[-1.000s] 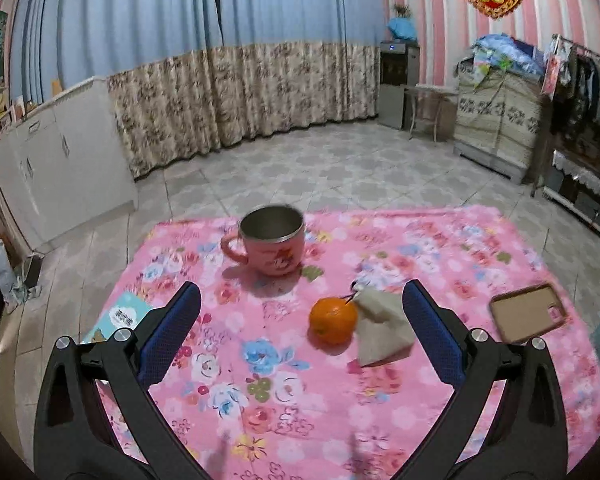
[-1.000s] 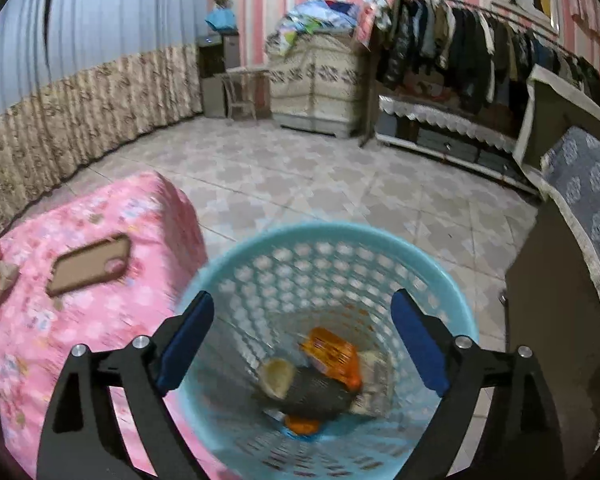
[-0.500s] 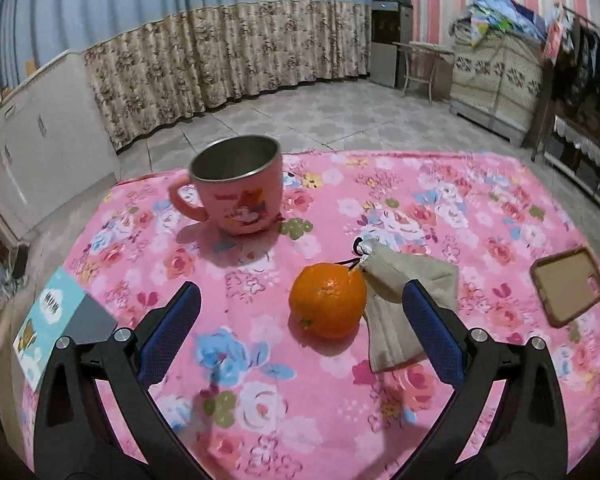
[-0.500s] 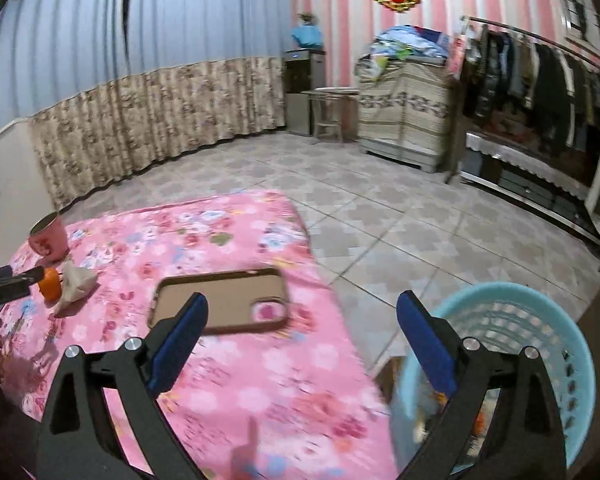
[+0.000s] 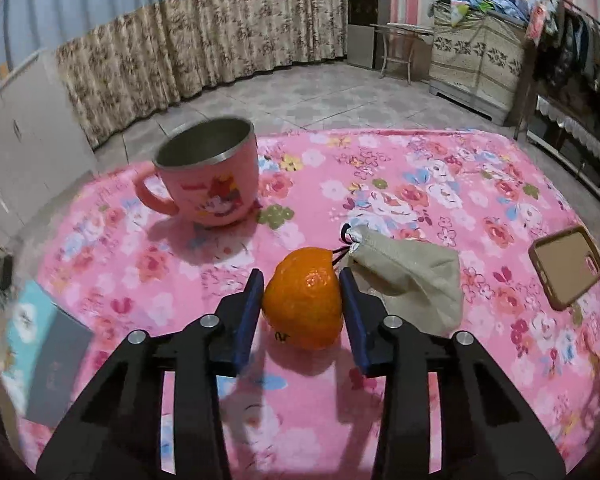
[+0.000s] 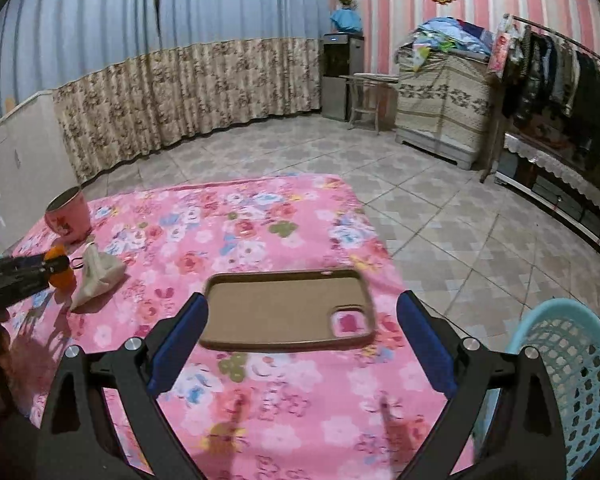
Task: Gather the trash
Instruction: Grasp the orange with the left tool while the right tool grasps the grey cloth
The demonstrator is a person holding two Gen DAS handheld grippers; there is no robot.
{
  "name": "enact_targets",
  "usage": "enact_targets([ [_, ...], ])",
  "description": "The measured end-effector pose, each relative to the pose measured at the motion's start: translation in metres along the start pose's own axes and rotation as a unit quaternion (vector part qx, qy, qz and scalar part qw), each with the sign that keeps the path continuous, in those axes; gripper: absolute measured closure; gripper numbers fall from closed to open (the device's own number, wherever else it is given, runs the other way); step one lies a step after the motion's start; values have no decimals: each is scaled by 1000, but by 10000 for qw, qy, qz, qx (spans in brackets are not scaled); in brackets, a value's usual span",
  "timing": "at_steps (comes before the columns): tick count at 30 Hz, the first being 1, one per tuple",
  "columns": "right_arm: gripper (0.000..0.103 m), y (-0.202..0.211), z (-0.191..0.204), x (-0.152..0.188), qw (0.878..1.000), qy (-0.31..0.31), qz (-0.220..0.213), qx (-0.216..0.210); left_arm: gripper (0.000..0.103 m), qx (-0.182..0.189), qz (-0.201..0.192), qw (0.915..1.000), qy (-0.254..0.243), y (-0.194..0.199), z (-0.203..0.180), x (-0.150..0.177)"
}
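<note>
My left gripper (image 5: pixel 301 288) is shut on an orange (image 5: pixel 303 297) that rests on the pink floral tablecloth (image 5: pixel 440 184); both blue pads touch its sides. A beige drawstring pouch (image 5: pixel 408 276) lies just right of the orange. My right gripper (image 6: pixel 302 316) is open and empty above the table's front, with a brown phone case (image 6: pixel 288 306) lying between its fingers. The light blue trash basket (image 6: pixel 568 364) stands on the floor at the right of the table. In the right wrist view the orange (image 6: pixel 60 272) and the pouch (image 6: pixel 96 272) show at the far left.
A pink metal-lined mug (image 5: pixel 208 176) stands behind the orange. A blue-and-grey booklet (image 5: pixel 40 356) lies at the table's left edge. The phone case (image 5: pixel 566 266) lies at the right. Curtains, a white cabinet, a clothes rack and tiled floor surround the table.
My left gripper moved forward and down and closed on the orange. My right gripper swung from over the basket back to the table, above the phone case.
</note>
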State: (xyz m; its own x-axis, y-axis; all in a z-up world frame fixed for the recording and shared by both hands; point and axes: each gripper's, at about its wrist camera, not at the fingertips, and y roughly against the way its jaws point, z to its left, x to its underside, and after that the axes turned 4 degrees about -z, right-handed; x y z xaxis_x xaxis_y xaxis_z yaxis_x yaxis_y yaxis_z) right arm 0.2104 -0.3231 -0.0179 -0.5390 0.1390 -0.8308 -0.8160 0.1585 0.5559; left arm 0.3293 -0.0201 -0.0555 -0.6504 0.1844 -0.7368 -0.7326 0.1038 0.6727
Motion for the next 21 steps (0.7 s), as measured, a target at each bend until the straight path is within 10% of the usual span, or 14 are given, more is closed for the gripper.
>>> enact_targets([
  [21,10,-78,173,3,9882,1024,701,-894,65,-676,-426,9958,448,54,93,9],
])
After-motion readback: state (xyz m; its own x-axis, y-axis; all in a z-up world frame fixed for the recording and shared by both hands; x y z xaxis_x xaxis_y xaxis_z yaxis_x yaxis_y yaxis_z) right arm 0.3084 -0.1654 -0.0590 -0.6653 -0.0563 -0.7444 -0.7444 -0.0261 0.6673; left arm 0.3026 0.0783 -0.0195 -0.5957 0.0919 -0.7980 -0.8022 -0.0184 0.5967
